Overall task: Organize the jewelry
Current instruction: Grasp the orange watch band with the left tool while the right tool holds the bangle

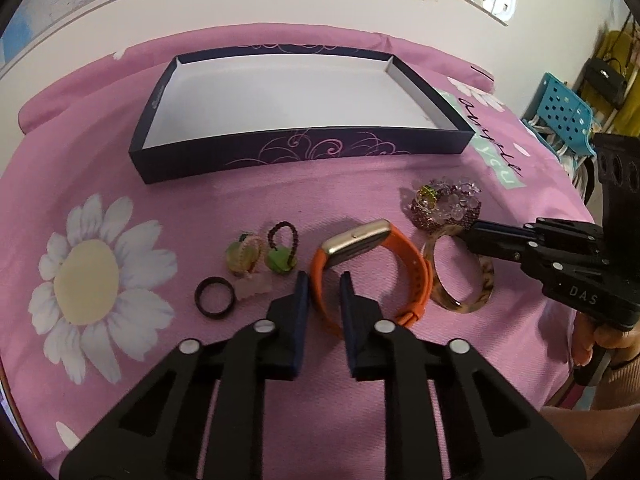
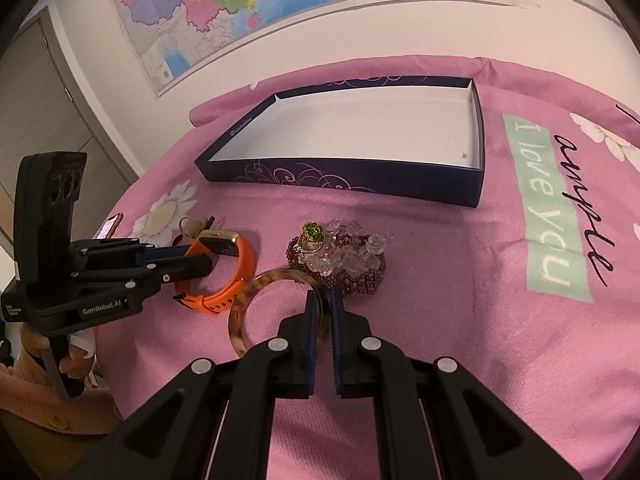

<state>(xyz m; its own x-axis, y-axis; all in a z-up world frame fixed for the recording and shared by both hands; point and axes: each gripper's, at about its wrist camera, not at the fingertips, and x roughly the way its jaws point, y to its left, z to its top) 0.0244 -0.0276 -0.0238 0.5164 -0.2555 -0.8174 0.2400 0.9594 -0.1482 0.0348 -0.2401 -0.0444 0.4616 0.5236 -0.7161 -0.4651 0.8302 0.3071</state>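
An orange watch (image 1: 404,256) with a gold face lies on the pink flowered cloth, in front of a shallow navy box (image 1: 300,152) that has a white inside. My left gripper (image 1: 324,280) is shut on the left side of the strap. The right wrist view shows the left gripper (image 2: 206,258) clamped on the watch (image 2: 244,264) from the left. A brown mottled bangle (image 2: 240,308) lies beside the watch. My right gripper (image 2: 325,298) is shut on the bangle's rim. In the left wrist view the right gripper (image 1: 466,236) pinches the bangle (image 1: 486,280) at its far edge.
Purple and clear bead bracelets with a green-stone ring (image 2: 344,256) are heaped just behind the bangle. A black ring (image 1: 215,295), a yellow-green charm (image 1: 242,258) and a green charm on a dark bead loop (image 1: 280,258) lie left of the watch. The box (image 2: 360,184) holds nothing.
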